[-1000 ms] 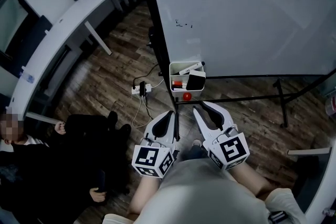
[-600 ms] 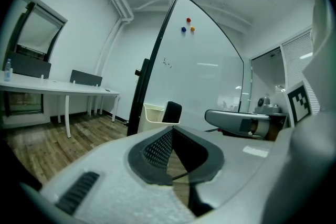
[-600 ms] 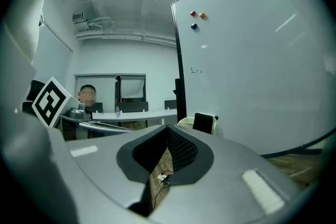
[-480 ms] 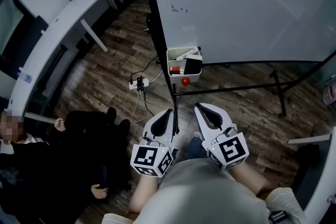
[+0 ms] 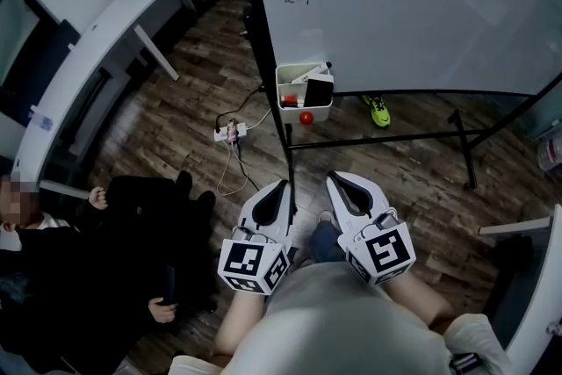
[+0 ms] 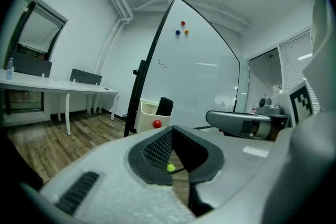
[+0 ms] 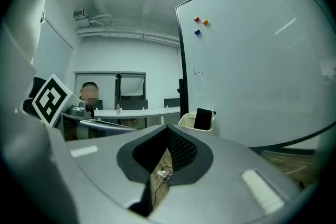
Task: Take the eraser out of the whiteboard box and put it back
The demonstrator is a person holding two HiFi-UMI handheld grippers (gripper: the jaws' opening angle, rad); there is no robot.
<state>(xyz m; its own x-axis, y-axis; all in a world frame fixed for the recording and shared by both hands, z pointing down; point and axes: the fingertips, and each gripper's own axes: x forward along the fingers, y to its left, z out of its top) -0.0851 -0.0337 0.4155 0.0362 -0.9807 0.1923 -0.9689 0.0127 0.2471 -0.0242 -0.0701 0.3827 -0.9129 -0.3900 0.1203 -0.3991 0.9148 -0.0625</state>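
Note:
A white box hangs on the whiteboard near its dark left post. The black eraser stands upright in the box, and a red ball sits at the box's lower edge. My left gripper and right gripper are side by side well short of the box, both shut and empty. From the left gripper the box and eraser lie ahead. The right gripper also faces the box and eraser.
A power strip with cables lies on the wooden floor left of the post. A green shoe shows under the board beside the black stand legs. A curved white desk and a seated person are on the left.
The box and eraser now sit farther up the head view, more distant from both grippers. A green shoe has come into sight under the board. Both grippers stay side by side.

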